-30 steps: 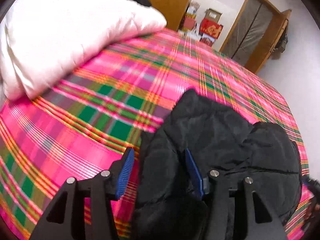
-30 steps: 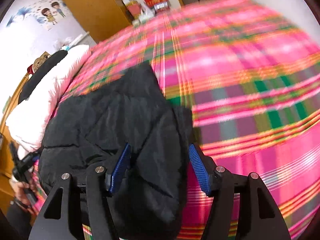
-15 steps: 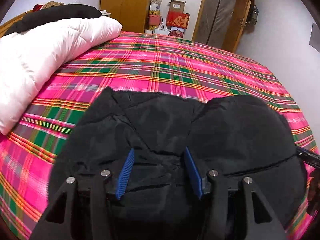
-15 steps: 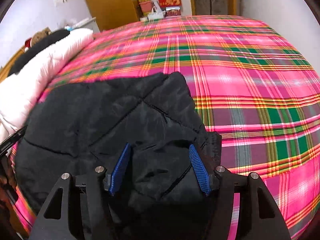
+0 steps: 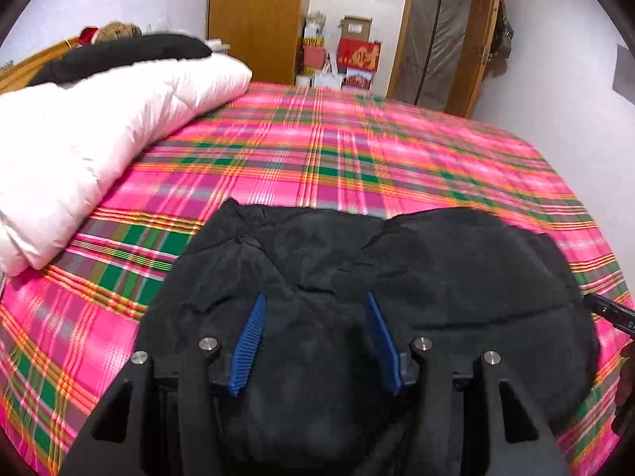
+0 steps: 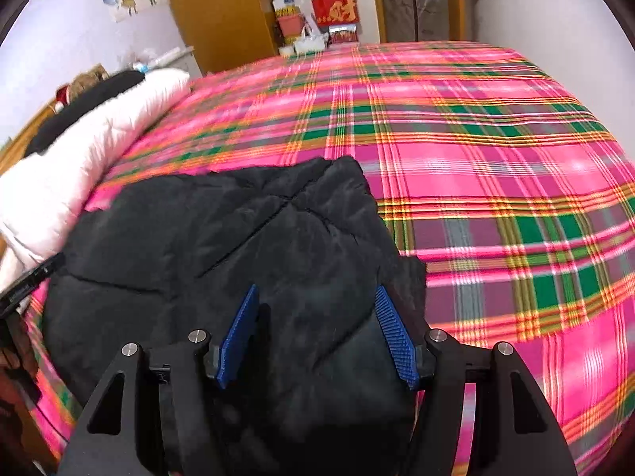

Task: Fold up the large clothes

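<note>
Plaid bedspread (image 5: 357, 166) fills mid-frame, wardrobe (image 5: 254, 16) at top; my left gripper (image 5: 315, 317) and right gripper (image 6: 315, 313) jaws spread over the black jacket (image 6: 222, 246).

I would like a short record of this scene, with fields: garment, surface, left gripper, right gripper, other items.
garment: black padded jacket, bunched at the near edge of the bed
surface: pink plaid bedsheet
left gripper: jaws open, jacket fabric between the pads
right gripper: jaws open, over the jacket's right part
other items: white duvet on the left; wooden wardrobe behind

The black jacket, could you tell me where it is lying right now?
The black jacket lies on the plaid bedspread, right of the white duvet.
</note>
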The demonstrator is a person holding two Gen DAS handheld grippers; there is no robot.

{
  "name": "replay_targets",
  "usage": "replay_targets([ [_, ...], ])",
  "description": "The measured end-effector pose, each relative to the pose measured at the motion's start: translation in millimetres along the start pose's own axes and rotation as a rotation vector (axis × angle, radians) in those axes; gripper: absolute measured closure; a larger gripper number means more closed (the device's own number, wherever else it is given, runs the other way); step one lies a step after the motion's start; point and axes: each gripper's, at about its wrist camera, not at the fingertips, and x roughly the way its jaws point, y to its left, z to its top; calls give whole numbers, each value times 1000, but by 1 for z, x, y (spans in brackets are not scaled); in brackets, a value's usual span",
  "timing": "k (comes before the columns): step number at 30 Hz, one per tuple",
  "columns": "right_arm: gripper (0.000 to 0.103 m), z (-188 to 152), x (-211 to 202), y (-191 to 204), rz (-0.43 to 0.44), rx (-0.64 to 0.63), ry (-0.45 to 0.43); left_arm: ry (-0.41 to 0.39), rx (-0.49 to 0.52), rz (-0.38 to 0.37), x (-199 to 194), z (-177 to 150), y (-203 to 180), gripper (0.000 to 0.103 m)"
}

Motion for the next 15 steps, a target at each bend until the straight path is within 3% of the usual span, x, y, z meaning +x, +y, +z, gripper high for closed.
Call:
replay_targets([
  [15, 41, -130, -159, 37, 17, -48, -71, 14, -28, -62, -171, -107, -55, 48],
])
